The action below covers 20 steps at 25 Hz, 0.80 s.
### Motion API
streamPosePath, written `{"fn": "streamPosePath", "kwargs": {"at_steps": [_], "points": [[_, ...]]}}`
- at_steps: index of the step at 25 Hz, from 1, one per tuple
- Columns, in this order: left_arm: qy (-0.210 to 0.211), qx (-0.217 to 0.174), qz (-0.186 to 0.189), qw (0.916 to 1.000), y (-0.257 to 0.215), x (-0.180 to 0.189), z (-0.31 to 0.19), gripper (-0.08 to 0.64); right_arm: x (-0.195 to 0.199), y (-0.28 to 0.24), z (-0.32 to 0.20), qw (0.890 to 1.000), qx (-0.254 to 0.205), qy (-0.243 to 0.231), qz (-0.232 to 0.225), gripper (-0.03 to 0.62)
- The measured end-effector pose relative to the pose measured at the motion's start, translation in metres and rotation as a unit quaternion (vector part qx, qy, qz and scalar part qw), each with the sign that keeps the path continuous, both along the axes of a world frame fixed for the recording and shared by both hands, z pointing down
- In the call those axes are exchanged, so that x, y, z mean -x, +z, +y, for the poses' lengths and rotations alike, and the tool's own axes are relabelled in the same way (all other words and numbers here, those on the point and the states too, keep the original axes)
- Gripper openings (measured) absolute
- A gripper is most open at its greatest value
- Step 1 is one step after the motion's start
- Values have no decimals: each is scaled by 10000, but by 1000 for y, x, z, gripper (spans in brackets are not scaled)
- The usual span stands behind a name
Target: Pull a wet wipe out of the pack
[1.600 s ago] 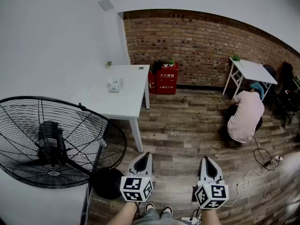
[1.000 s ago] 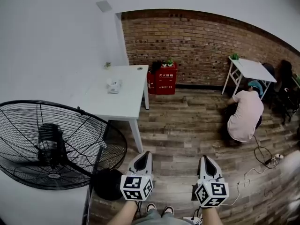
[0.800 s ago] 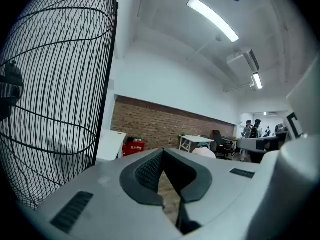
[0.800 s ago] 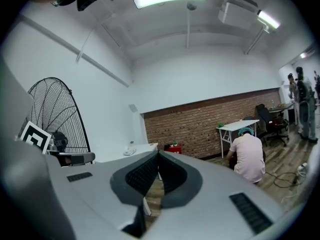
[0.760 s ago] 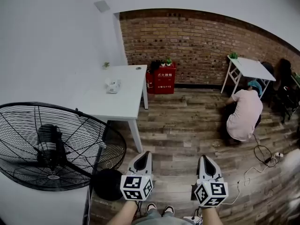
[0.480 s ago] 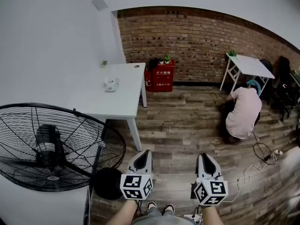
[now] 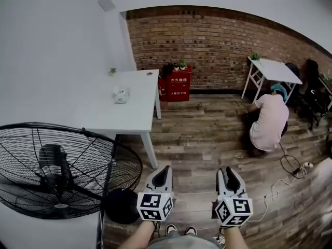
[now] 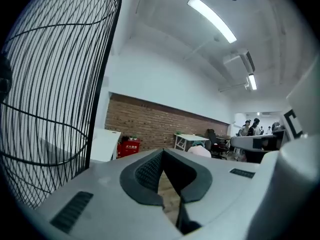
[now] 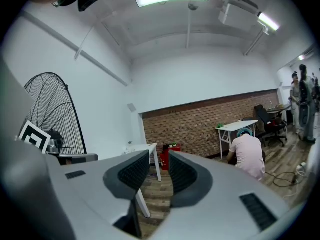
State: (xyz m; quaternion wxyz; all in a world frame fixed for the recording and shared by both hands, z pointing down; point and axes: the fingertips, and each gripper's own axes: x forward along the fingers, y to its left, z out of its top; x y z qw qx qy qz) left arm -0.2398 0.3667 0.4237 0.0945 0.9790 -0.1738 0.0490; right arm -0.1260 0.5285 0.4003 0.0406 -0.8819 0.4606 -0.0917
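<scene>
Holding the left tongs (image 7: 162, 174) pressed together and the right tongs (image 7: 227, 176) slightly spread, both empty, I am eyeing the likely wipe pack (image 7: 121, 94) well ahead-left on the white bench (image 7: 132, 115), nearer my left.

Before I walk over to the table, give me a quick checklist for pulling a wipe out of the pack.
1. Pack found: a small white item lies on the white table, too small to identify. Cannot tell.
2. Pack in reach: both grippers hang over the floor, well short of the table. Not ok.
3. Left gripper ready to grasp: jaw tips together, nothing between them. Not ok, open it first.
4. Right gripper ready: jaws apart and empty. Ok.
5. Way to the table: the fan stands close on the left. Cannot tell if there is room.
6. Crouching person: off to the right, away from the table. Ok.
</scene>
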Motion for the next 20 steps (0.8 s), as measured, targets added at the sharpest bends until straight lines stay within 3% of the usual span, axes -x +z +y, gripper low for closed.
{"fn": "streamPosePath", "kwargs": {"at_steps": [11,20], "points": [[378,78,-112,9992,13,-33,-18,0,-15,15,-15,9995,129,275,-130,123],[-41,154,-225,9996,26,-87,-53,0,-91,24,-50,9997,128,-10,-230,120]]}}
